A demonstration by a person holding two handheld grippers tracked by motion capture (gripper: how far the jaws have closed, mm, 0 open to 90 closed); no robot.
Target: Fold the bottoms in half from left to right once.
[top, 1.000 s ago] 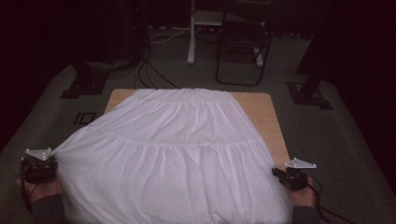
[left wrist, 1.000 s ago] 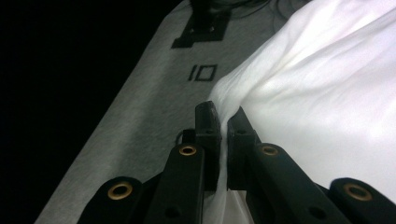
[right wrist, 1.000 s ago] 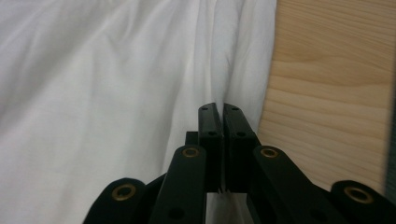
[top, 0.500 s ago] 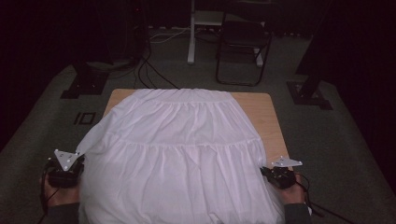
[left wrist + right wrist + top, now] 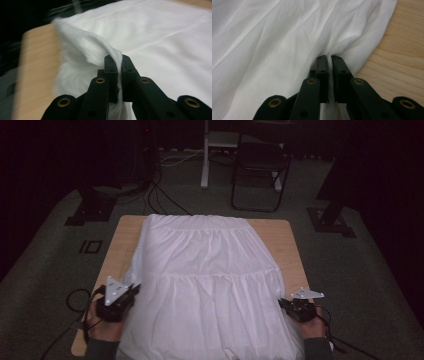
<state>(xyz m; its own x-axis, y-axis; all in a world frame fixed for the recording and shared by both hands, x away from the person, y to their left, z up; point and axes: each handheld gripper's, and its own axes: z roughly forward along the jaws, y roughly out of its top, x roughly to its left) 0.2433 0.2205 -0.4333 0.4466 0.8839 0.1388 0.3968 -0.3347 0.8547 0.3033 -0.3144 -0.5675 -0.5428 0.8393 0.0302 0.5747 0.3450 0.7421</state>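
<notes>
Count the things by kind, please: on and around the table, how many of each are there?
White skirt: 1
Wooden table: 1
Grippers: 2, the left gripper and the right gripper, each shut on a side of the skirt
Folding chair: 1
Total: 5
</notes>
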